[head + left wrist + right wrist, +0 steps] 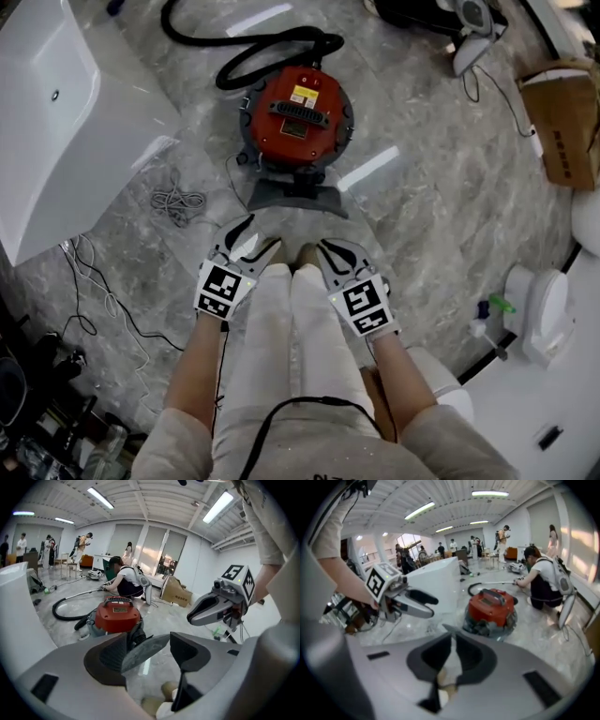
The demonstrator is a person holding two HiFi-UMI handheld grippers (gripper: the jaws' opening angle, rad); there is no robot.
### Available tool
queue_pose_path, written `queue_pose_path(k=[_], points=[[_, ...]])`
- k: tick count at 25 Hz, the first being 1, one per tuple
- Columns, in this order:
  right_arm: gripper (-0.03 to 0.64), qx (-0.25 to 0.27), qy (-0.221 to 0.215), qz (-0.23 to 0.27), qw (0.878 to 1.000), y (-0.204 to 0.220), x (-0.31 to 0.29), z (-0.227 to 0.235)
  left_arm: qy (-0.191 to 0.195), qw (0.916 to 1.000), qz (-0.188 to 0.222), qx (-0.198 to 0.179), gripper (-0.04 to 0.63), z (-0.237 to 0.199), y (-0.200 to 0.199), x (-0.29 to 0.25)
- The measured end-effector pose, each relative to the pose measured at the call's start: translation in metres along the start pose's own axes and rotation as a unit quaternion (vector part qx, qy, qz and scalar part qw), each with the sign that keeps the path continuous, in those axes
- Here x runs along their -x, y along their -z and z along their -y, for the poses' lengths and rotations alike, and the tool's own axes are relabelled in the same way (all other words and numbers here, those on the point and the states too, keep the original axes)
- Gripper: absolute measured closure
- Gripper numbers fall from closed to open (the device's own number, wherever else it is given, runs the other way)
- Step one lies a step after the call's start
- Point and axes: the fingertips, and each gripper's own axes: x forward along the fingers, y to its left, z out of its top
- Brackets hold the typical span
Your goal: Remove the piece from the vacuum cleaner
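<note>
The red canister vacuum cleaner (298, 114) stands on the marble floor ahead of me, with its black hose (253, 52) looping off behind it. A flat grey nozzle piece (298, 192) lies against its front base. My left gripper (258, 236) hovers just short of that piece, jaws open and empty; in the left gripper view the grey nozzle piece (145, 651) shows through the gap of the left gripper (149, 641). My right gripper (323, 251) hangs beside it, shut on nothing. In the right gripper view the right gripper (453, 639) points at the vacuum cleaner (492, 609).
A large white tub (56, 112) fills the left side. Loose cables (178, 202) trail over the floor beside it. A cardboard box (562, 122) and white fixtures (544, 314) stand at the right. My own legs are below the grippers. People work in the background.
</note>
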Motion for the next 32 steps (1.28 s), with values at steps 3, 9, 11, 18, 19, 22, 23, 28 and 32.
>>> queue_pose_path(k=[3, 9, 11, 18, 19, 22, 23, 28, 32], points=[[0.574, 0.043, 0.031, -0.023, 0.998, 0.02, -0.028, 0.024, -0.02, 0.9958, -0.04, -0.08, 0.288, -0.021, 0.036, -0.025], [0.483, 0.131, 0.058, -0.059, 0.988, 0.052, -0.076, 0.055, -0.007, 0.9802, -0.075, -0.183, 0.285, -0.029, 0.075, -0.067], [0.456, 0.166, 0.059, -0.077, 0.981, 0.059, -0.09, 0.063, -0.006, 0.9714, -0.08, -0.223, 0.285, -0.026, 0.077, -0.08], [0.453, 0.219, 0.041, -0.1, 0.97, 0.065, -0.124, 0.078, 0.007, 0.9396, -0.103, -0.326, 0.285, -0.02, 0.089, -0.123], [0.454, 0.231, 0.037, -0.102, 0.967, 0.066, -0.127, 0.078, 0.011, 0.9349, -0.109, -0.338, 0.285, -0.019, 0.092, -0.128], [0.453, 0.263, 0.034, -0.106, 0.958, 0.071, -0.137, 0.076, 0.011, 0.924, -0.12, -0.363, 0.285, -0.019, 0.101, -0.139], [0.454, 0.271, 0.036, -0.105, 0.956, 0.072, -0.14, 0.075, 0.006, 0.9223, -0.12, -0.367, 0.285, -0.02, 0.102, -0.14], [0.454, 0.259, 0.039, -0.079, 0.962, 0.069, -0.148, 0.076, 0.005, 0.9298, -0.119, -0.348, 0.291, -0.023, 0.105, -0.149], [0.458, 0.271, 0.045, -0.081, 0.958, 0.069, -0.151, 0.077, -0.023, 0.935, -0.103, -0.339, 0.44, -0.033, 0.095, -0.149]])
